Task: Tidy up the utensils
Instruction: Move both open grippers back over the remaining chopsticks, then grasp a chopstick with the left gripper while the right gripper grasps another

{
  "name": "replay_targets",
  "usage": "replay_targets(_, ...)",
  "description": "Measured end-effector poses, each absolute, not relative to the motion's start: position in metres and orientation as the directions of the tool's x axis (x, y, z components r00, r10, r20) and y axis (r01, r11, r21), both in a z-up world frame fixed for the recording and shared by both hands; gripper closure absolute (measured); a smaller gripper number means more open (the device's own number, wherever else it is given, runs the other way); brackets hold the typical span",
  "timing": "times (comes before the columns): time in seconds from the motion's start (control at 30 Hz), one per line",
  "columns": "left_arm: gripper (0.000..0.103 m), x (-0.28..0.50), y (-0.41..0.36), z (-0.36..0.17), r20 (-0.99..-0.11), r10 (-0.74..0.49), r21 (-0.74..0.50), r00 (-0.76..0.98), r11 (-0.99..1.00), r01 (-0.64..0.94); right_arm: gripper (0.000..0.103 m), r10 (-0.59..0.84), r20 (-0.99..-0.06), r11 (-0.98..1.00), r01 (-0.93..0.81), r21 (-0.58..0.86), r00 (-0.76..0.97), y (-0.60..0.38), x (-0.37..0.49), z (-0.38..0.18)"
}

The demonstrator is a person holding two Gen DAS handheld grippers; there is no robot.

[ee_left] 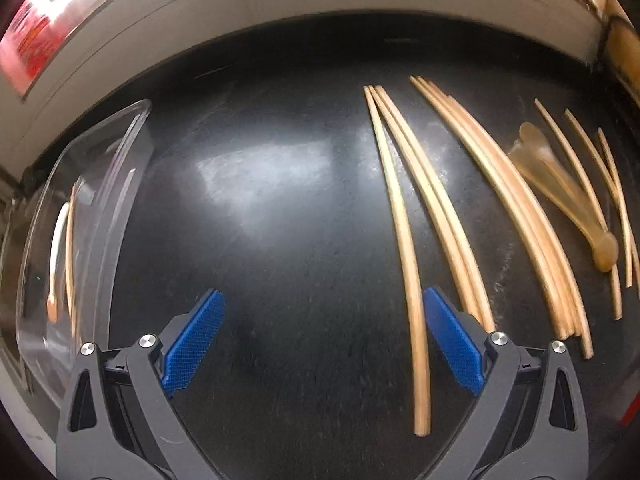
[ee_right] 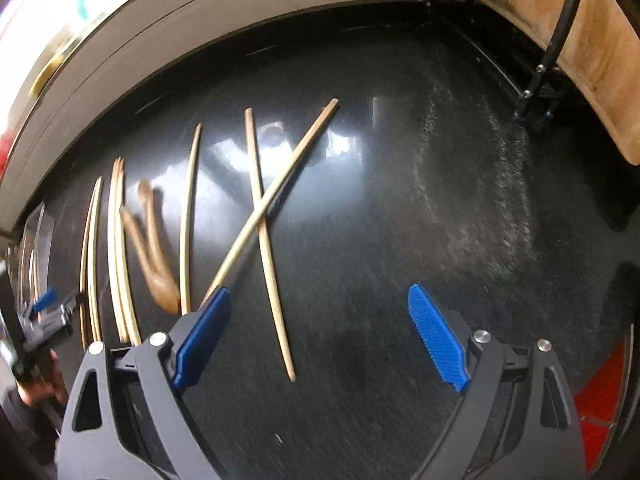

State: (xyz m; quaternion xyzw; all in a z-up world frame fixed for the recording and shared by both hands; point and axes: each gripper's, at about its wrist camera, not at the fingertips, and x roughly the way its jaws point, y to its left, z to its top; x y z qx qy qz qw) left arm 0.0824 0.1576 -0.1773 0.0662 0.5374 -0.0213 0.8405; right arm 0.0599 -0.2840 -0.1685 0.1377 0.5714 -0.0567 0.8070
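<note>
We have barely begun: a few utensils sit in the clear container (ee_left: pixel 80 216), most chopsticks (ee_left: pixel 404 240) and spoons (ee_left: pixel 568 196) remain on the counter (ee_left: pixel 260 200). Our left gripper (ee_left: pixel 324 344) and right gripper (ee_right: pixel 320 336) gape wide, empty.

Daylight from the upper left washes out both views' top corners and leaves pale glare patches on the dark, glossy bench (ee_left: pixel 280 208). Fisheye lenses bow the straight chopsticks (ee_left: pixel 408 264) into arcs and blacken the frame corners. Motion blur smears the spoons (ee_right: pixel 154 252) and the clear container (ee_left: pixel 80 216), while each hand-held gripper's blue pads (ee_right: pixel 202 338) stay sharp up close.
</note>
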Motion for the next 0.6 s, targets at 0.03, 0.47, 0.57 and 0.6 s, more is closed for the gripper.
replay_targets(0.03,0.006,0.086,0.158,-0.178,-0.905,0.032,0.086,0.424,0.990,0.109,0.016,0.063,-0.938,0.949,0.269,0.161,0.340,-0.282,0.064,-0.169)
replay_targets(0.47,0.006,0.137,0.173,-0.187,-0.890,-0.064,0.001,0.452,0.990,0.141,0.015,-0.088,-0.956,0.880,0.471,0.056,0.278,-0.285,0.162,-0.206)
replay_targets(0.57,0.006,0.140,0.170,-0.185,-0.886,-0.063,0.002,0.460,0.990,0.141,0.015,-0.136,-0.953,0.894,0.449,0.001,0.272,-0.277,0.166,-0.209)
replay_targets(0.6,0.006,0.139,0.169,-0.185,-0.884,-0.061,0.003,0.463,0.991,0.137,0.015,-0.136,-0.951,0.895,0.445,0.002,0.278,-0.276,0.165,-0.210)
